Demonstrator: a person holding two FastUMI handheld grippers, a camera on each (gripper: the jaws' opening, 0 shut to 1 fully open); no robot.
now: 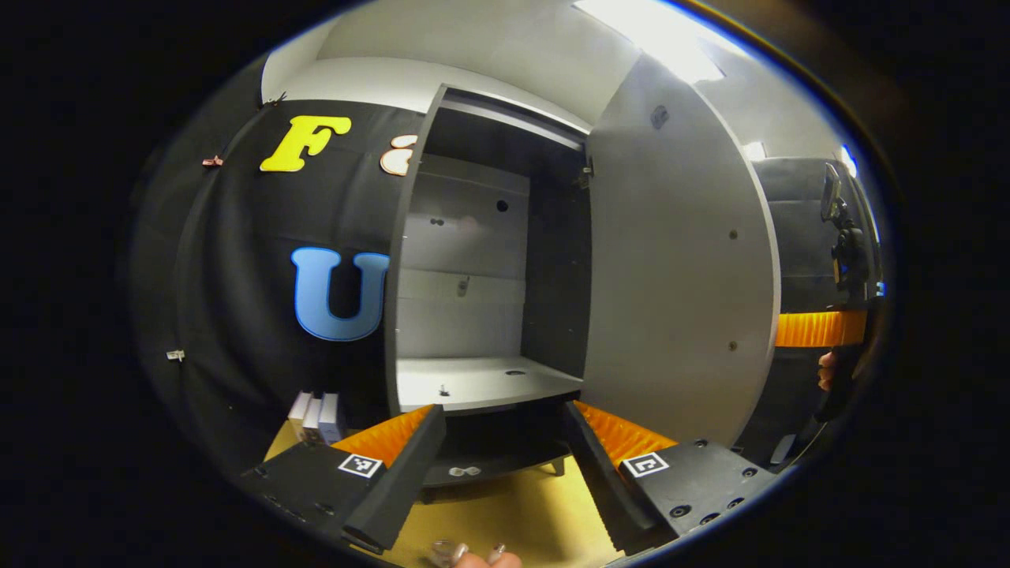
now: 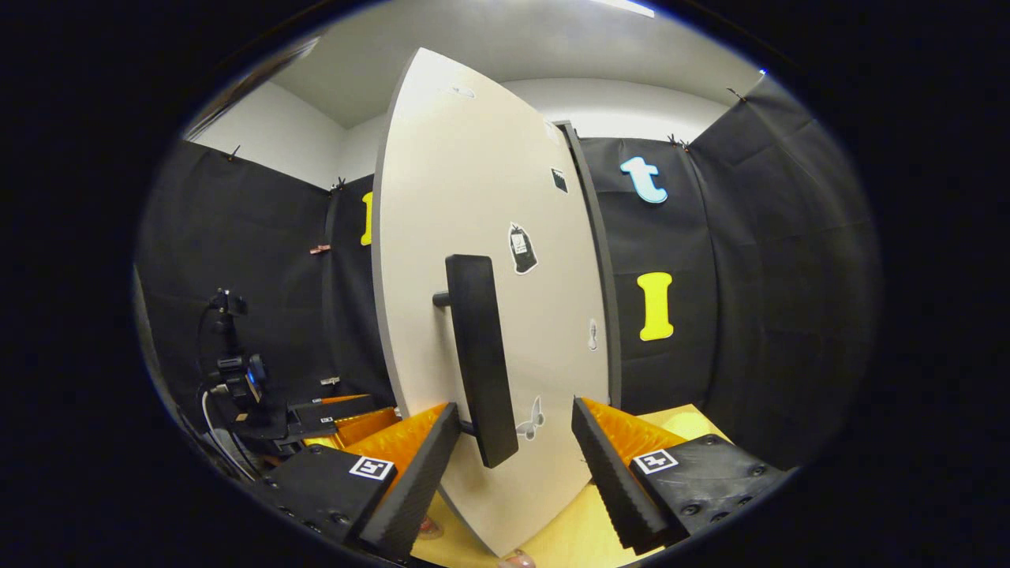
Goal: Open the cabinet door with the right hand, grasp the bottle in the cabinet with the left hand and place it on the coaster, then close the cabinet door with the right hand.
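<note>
The grey cabinet (image 1: 473, 237) stands open, and its door (image 1: 678, 268) is swung wide to the right. Its pale inner shelf (image 1: 481, 380) lies bare. My left gripper (image 1: 505, 414) hangs open in front of the shelf's edge, with nothing between its fingers. In the right gripper view the door's outer face (image 2: 489, 205) carries a long black handle (image 2: 477, 355). My right gripper (image 2: 514, 410) is open, one finger on each side of the handle's lower end, neither pressing on it. Past the door's edge pokes one of the right gripper's fingers (image 1: 821, 328).
A yellow tabletop (image 1: 513, 505) lies under the cabinet. A few small boxes (image 1: 316, 416) stand left of the cabinet against the wall. A camera on a stand (image 2: 229, 371) sits at the left, beside the left gripper (image 2: 347, 416). A hand (image 1: 826, 371) holds the right gripper.
</note>
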